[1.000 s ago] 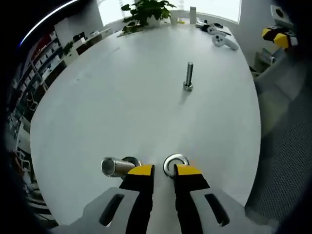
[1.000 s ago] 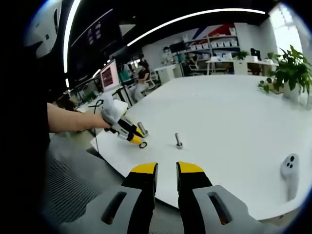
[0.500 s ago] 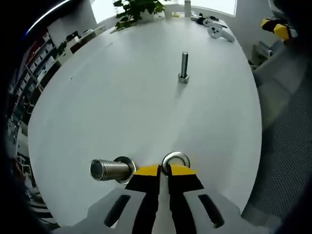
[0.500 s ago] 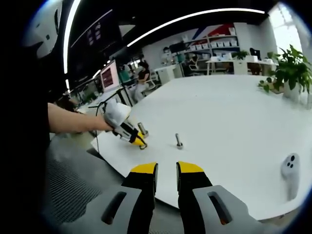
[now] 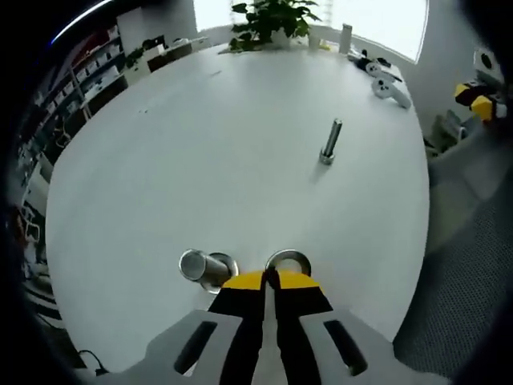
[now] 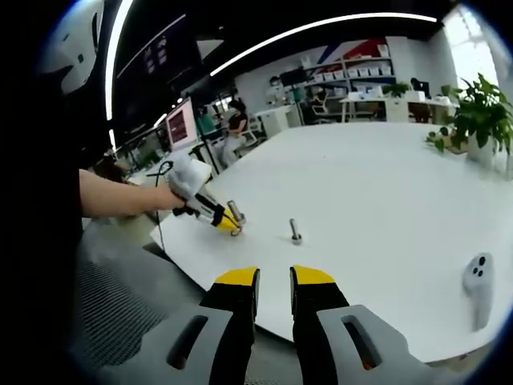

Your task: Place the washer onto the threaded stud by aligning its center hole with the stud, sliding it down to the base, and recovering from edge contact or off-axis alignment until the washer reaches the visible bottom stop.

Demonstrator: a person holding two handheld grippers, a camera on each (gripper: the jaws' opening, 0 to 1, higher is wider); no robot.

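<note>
My left gripper [image 5: 268, 277] is shut on the near rim of a metal washer [image 5: 289, 260], which sticks out ahead of the jaws just above the white table [image 5: 200, 160]. A thick upright stud [image 5: 203, 266] stands right beside it on the left. A thin bolt [image 5: 329, 142] stands further out on the table. In the right gripper view, a person's hand holds the left gripper [image 6: 218, 218] next to the thick stud [image 6: 235, 211], with the thin bolt [image 6: 295, 231] to its right. My right gripper [image 6: 274, 282] hangs off the table's edge, open and holding nothing.
A potted plant [image 5: 272, 16] and white controllers [image 5: 386, 79] sit at the table's far end. Another white controller [image 6: 477, 277] lies near the right edge. The table's edge runs just behind the left jaws. Office shelves and desks lie beyond.
The left gripper went from open to shut on the washer's rim, then rose slightly with it beside the thick stud. The right gripper has stayed still.
</note>
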